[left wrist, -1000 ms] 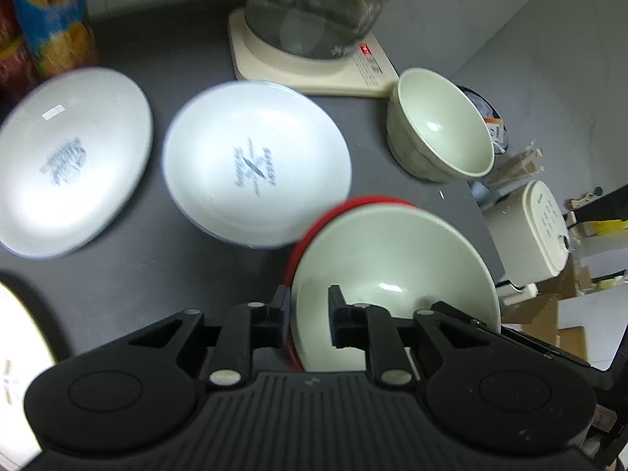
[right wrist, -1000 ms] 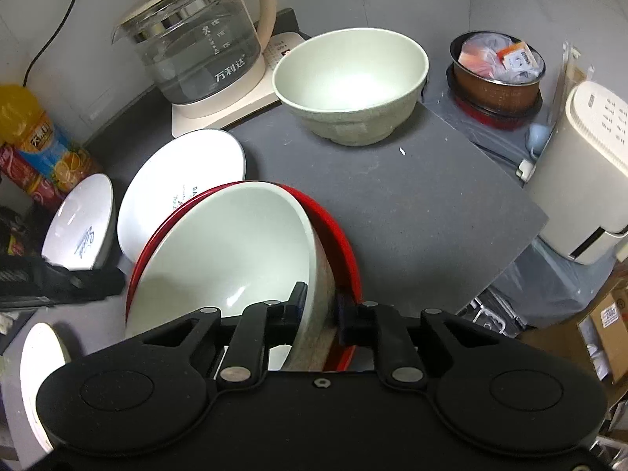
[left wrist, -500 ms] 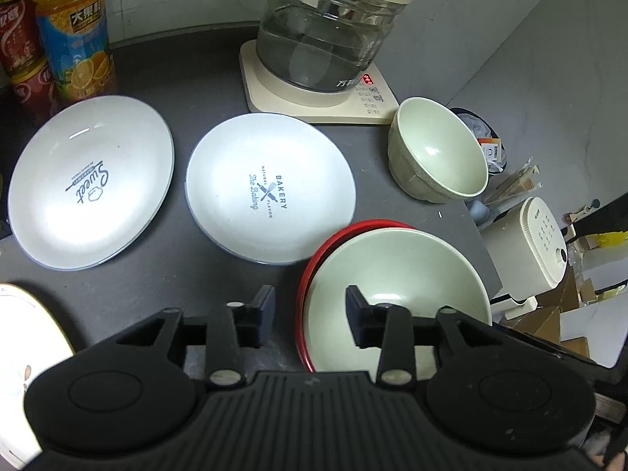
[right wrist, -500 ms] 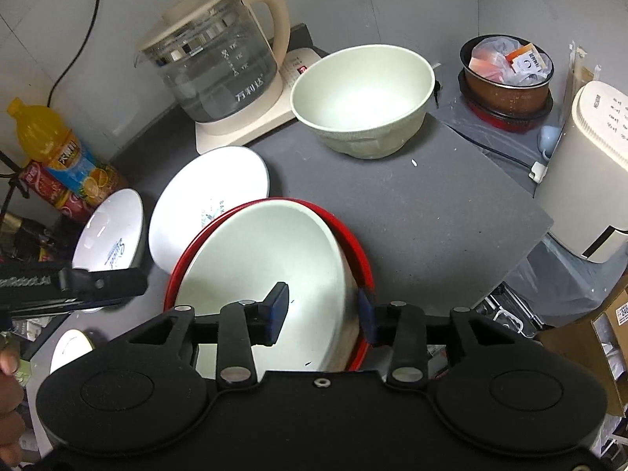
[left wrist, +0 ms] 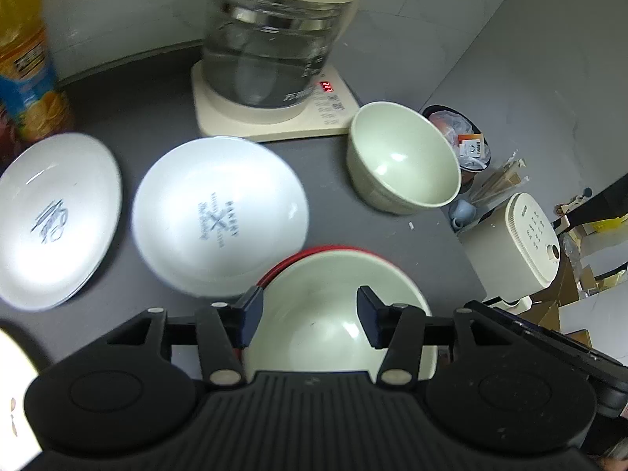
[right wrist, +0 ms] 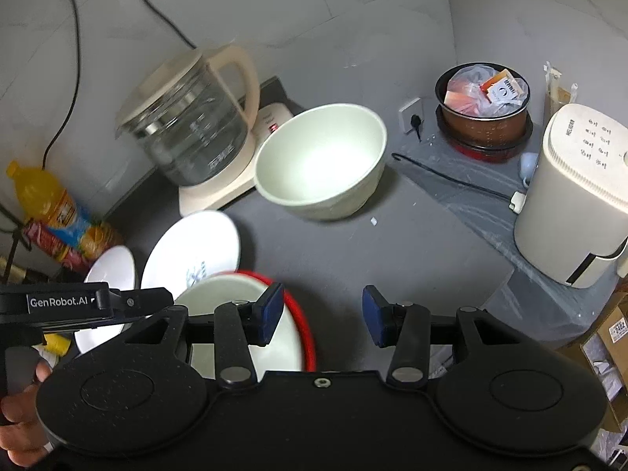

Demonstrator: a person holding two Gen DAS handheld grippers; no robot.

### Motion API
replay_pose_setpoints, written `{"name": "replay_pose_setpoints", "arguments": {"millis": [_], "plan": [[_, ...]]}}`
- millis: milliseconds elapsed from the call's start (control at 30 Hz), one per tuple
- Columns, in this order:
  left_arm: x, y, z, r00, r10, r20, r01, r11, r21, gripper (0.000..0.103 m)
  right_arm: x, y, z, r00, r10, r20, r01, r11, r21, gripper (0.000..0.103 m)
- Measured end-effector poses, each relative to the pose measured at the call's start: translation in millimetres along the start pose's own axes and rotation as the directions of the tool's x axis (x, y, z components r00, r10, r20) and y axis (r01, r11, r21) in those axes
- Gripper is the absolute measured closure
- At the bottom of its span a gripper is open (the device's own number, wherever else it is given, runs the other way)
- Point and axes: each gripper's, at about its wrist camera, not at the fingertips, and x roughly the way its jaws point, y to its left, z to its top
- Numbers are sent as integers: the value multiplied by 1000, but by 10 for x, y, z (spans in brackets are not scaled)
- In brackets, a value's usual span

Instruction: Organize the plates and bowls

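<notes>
A pale green bowl (left wrist: 325,314) sits nested in a red bowl (left wrist: 314,253) on the dark counter, right in front of my open, empty left gripper (left wrist: 310,324). A second pale green bowl (left wrist: 404,165) stands farther back right; it also shows in the right wrist view (right wrist: 322,165). Two white printed plates (left wrist: 219,216) (left wrist: 55,219) lie to the left. My right gripper (right wrist: 324,314) is open and empty, above the counter to the right of the nested bowls (right wrist: 251,314).
A glass kettle (left wrist: 271,43) on a cream base stands at the back. An orange drink bottle (left wrist: 23,62) is at the far left. A white appliance (right wrist: 577,196) and a brown pot of packets (right wrist: 484,110) sit right. The counter edge (right wrist: 510,274) drops off right.
Both grippers have opened and let go of the nested bowls' rims. Both have pulled back and risen; the right one has shifted right, off the bowls.
</notes>
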Motion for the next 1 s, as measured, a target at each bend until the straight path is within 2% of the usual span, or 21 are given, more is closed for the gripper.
{"name": "replay_pose_setpoints", "arguments": {"millis": [200, 533, 800, 933, 1000], "plan": [[150, -165, 168, 1000, 9, 5, -9, 1000, -1, 51, 184, -180, 249, 1000, 16, 2, -16, 1000, 26, 52], [400, -245, 435, 999, 54, 4, -54, 997, -62, 51, 693, -361, 683, 998, 53, -45, -52, 998, 26, 52], [495, -283, 545, 994, 107, 4, -106, 987, -124, 51, 1159, -503, 906, 993, 51, -108, -48, 998, 29, 52], [423, -287, 538, 990, 138, 9, -135, 979, -153, 51, 1379, -557, 962, 990, 33, -135, -29, 999, 36, 54], [386, -273, 510, 987, 160, 6, -157, 974, -165, 51, 1477, -577, 973, 987, 34, -155, -26, 998, 52, 59]]}}
